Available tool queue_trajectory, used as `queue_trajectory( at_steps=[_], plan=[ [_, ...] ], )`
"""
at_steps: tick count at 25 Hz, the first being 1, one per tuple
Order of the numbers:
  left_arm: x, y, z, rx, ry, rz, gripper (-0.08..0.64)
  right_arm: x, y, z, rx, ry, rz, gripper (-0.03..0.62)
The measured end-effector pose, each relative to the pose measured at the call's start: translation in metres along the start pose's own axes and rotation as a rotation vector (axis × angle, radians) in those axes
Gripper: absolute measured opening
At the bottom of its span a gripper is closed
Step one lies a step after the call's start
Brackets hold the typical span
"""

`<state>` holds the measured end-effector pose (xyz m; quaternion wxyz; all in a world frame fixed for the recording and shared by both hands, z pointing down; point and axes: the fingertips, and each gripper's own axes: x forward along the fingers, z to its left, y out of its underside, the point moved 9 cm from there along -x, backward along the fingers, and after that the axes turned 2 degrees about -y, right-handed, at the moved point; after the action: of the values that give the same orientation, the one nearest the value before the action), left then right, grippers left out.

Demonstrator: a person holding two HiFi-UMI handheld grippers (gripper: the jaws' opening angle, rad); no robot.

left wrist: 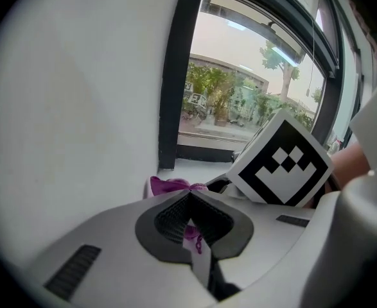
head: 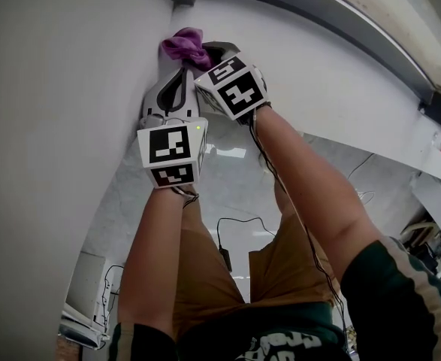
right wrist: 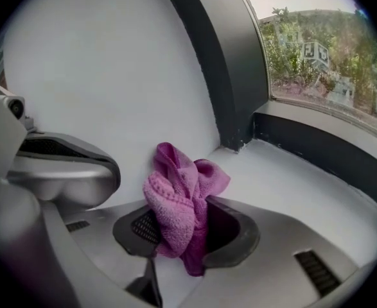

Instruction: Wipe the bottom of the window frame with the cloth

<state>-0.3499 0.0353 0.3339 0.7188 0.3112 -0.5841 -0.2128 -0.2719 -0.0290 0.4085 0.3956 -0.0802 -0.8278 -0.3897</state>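
At the inner corner of the window, a white wall filled most of the head view, meeting the dark window frame whose upright ran down to a dark bottom rail. Below that rail lay a pale sill, sloping toward the grippers. Both of the person's forearms reached up into that corner, side by side.

The right gripper had its jaws clamped on a bunched purple cloth. The cloth's loose folds stood above the pads, close to the wall and near the foot of the upright. Whether it touched the sill could not be told.

Just beside it to the left, the left gripper had its jaws pressed together at the tips. A small purple scrap showed in the gap between its pads; whether it belonged to the cloth could not be told.
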Motion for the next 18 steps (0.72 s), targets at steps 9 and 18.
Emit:
queue_trajectory(
  at_steps=[9,18],
  plan=[
    [0.017,-0.018,0.006,0.020,-0.018,-0.004,0.005,-0.001,-0.014,-0.026,-0.002,0.029,-0.014,0.163],
    [0.021,-0.020,0.007,0.026,-0.012,-0.005,0.005,0.001,-0.019,-0.032,0.001,0.038,-0.021,0.163]
  ],
)
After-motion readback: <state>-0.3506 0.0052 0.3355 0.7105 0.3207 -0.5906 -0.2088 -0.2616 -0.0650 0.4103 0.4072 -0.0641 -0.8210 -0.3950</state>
